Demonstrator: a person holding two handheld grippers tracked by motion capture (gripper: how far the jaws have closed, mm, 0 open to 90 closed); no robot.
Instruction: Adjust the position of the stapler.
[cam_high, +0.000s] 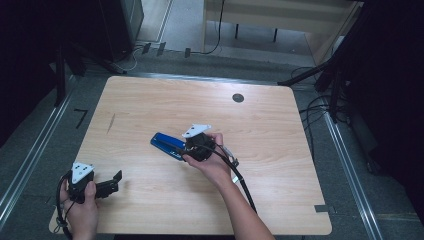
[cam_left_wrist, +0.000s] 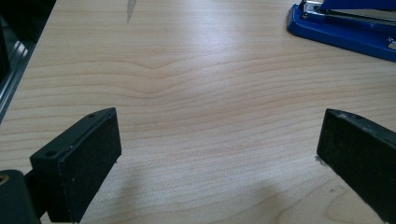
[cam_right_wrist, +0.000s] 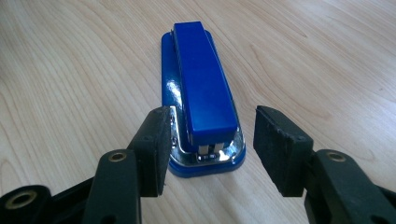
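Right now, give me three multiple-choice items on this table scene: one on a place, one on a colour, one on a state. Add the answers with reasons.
1. Where does the stapler lie on the table?
A. Near the middle
B. At the far left corner
C. Hanging over the near edge

2. What colour is the stapler?
A. Red
B. Blue
C. Green

3. How does the right claw stand?
A. Shut on the stapler
B. Open, one jaw on each side of the stapler's end
C. Open, far away from the stapler

Answers:
1. A: the high view shows it close to the table's centre.
2. B: its top and base are blue, with a metal strip between.
3. B: the right gripper view shows a gap between at least one jaw and the stapler's end.

The left claw is open over bare wood.
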